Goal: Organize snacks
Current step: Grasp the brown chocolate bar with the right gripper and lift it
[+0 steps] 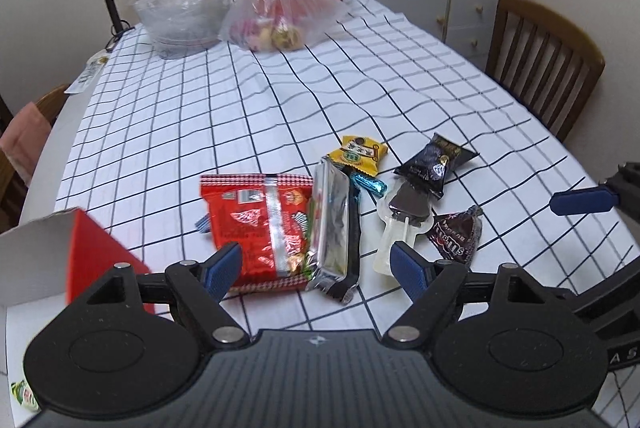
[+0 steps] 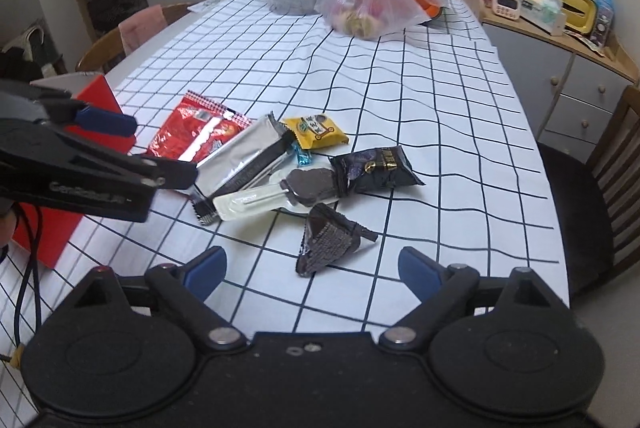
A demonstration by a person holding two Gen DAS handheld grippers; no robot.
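Several snacks lie heaped mid-bench, so I bring both tongs in wide apart, nothing clamped. My left tongs (image 1: 316,268) straddle the red packet (image 1: 256,224) and silver bar (image 1: 332,224), close beside the red box (image 1: 96,260) where I judge they belong. Only the right view shows my right tongs (image 2: 312,268) hovering before the dark M&M's pouch (image 2: 332,240).

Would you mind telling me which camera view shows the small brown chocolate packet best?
The right wrist view: the brown chocolate packet lies unobstructed, nearest the camera, ahead of the open right tongs. The left wrist view shows it farther right, its printed face visible, beside the left tongs' fingertip.
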